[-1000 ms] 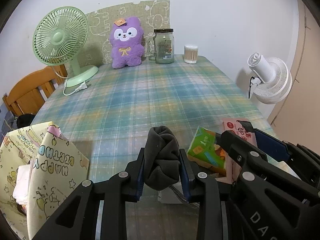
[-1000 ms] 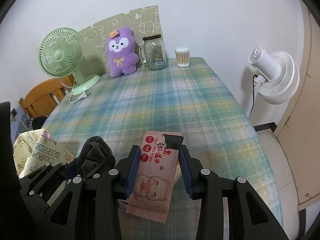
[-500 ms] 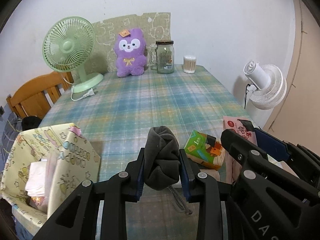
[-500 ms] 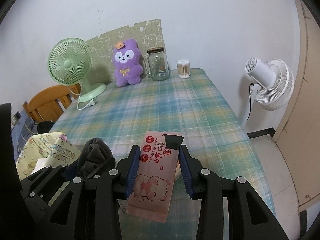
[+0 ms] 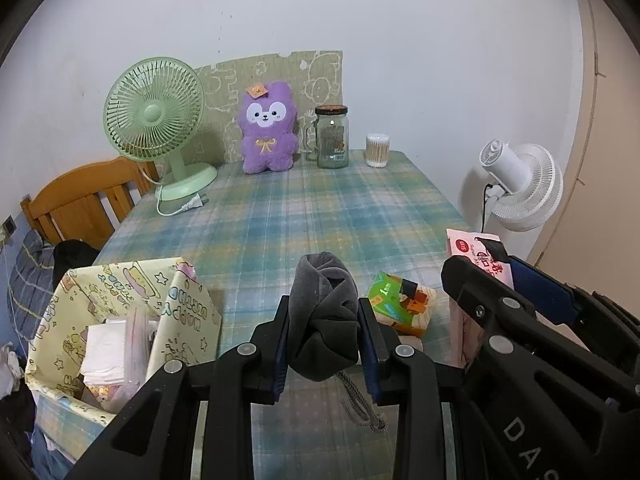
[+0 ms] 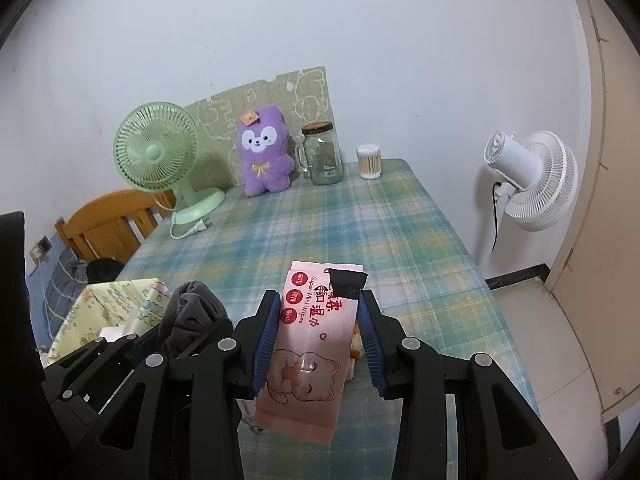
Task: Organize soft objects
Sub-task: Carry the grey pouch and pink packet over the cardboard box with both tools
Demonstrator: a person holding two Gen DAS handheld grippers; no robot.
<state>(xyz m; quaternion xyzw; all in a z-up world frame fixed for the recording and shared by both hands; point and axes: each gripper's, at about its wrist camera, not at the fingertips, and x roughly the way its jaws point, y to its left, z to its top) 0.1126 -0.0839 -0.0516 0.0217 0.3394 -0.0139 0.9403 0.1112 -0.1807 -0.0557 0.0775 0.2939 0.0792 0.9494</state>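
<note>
Above the tabletop's near edge: left tongs (image 5: 325,334) clamped on grey pouch (image 5: 323,320), right tongs (image 6: 319,334) on wipes pack (image 6: 310,344); patterned bag (image 5: 120,320) at near-left corner part-filled; green packet (image 5: 400,304) unsorted.

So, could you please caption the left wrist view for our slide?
Left gripper clamps a grey cloth bundle above the plaid table, beside a yellow gift bag.

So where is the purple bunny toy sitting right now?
The purple bunny toy sits upright at the far end of the table, against the patterned board, between the green fan and the glass jar.
</note>
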